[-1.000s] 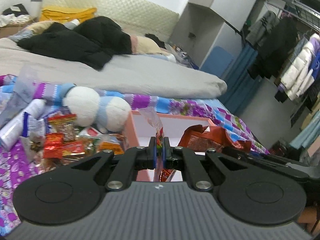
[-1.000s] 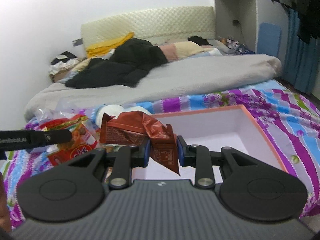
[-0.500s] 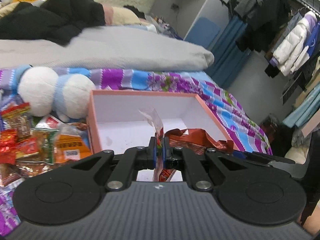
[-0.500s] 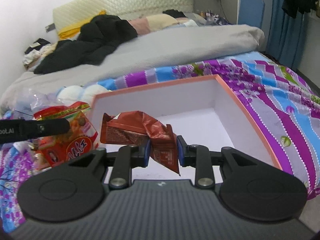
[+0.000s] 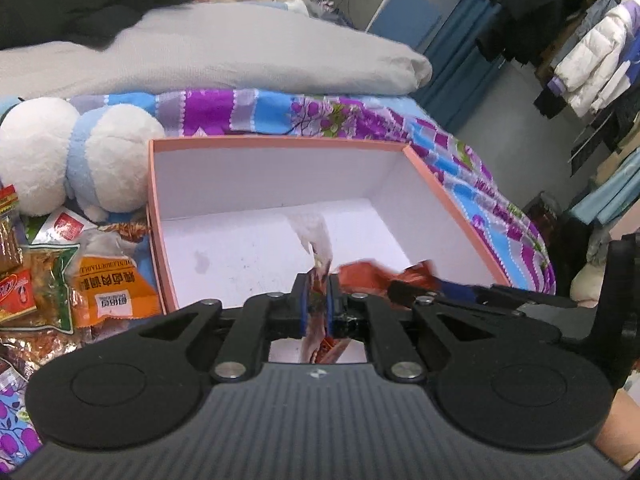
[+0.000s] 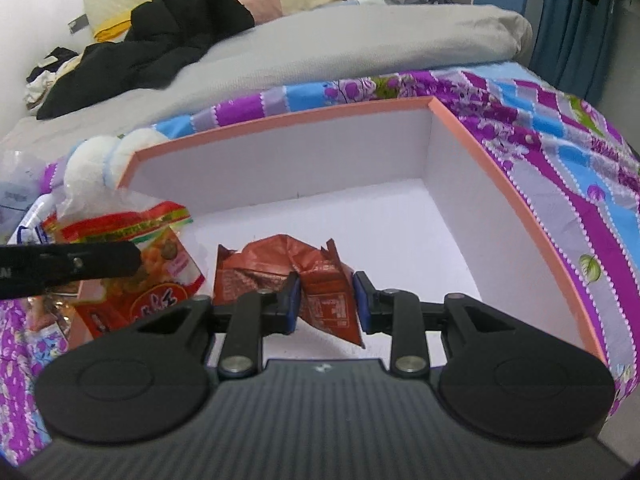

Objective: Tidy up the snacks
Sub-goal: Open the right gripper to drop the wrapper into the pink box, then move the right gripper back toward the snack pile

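Observation:
A pink box with a white inside (image 5: 276, 145) (image 6: 280, 123) lies open on the bed. My left gripper (image 5: 317, 304) is shut on a clear and red snack packet (image 5: 316, 240), held over the box's near edge. That packet also shows at left in the right wrist view (image 6: 160, 256). My right gripper (image 6: 325, 300) is shut on a crumpled brown-red snack packet (image 6: 280, 268) and holds it low inside the box. The brown-red packet also shows in the left wrist view (image 5: 368, 276), to the right of my left gripper.
A pile of snack packets (image 5: 80, 280) lies on the purple flowered bedspread (image 5: 460, 160) left of the box. A white and blue plush toy (image 5: 80, 160) rests against the box's far left corner. A grey duvet (image 6: 360, 40) and black clothes (image 6: 168, 36) lie behind.
Both grippers have moved forward and down toward the box with their packets. The box now fills both views, and the right packet sits lower inside it.

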A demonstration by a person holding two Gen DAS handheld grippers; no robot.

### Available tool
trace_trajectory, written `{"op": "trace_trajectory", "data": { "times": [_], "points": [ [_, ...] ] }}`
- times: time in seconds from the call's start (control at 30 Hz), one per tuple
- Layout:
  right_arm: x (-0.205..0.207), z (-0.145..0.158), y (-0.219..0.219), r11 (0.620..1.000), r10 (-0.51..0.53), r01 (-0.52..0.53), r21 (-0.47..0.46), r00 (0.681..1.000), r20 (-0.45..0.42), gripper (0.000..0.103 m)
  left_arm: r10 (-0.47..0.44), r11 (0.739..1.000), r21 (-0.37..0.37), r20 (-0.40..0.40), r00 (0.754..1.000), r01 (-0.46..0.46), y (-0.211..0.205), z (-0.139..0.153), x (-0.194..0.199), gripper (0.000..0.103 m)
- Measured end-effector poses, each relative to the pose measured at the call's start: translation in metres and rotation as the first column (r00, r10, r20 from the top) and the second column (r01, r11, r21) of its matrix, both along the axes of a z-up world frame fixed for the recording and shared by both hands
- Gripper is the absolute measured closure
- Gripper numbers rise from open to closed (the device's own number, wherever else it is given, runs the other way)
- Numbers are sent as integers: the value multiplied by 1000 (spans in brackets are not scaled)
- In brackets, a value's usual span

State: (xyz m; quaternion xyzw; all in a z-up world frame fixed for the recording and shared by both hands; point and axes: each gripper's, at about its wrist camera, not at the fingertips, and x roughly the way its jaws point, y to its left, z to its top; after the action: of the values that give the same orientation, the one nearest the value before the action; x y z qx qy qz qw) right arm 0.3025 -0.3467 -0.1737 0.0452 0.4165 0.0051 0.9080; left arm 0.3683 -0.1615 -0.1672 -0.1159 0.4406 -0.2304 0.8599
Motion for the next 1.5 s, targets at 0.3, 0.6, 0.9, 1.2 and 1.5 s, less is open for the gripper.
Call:
{"op": "trace_trajectory", "data": {
  "times": [0.3, 0.6, 0.9, 1.2, 1.5],
  "points": [
    [-10, 13, -5, 1000, -11, 11, 16, 999, 39, 35, 11, 1000, 7, 44, 999, -12, 3, 20, -15, 56],
    [-42, 50, 4, 999, 17, -21, 33, 992, 124, 35, 43, 999, 10, 134, 990, -45, 21, 68, -61, 56],
    [-79, 85, 25, 996, 72, -83, 45, 976, 207, 35, 123, 992, 12, 221, 968, -129, 60, 105, -120, 56],
    [-122, 114, 56, 987, 146, -161, 28, 944, 295, 35, 209, 974, 25, 285, 935, -226, 114, 127, -198, 56],
    [-168, 115, 87, 973, 200, -225, 42, 927, 317, 35, 265, 959, 17, 297, 917, -283, 148, 125, -258, 53]
  ]
}}
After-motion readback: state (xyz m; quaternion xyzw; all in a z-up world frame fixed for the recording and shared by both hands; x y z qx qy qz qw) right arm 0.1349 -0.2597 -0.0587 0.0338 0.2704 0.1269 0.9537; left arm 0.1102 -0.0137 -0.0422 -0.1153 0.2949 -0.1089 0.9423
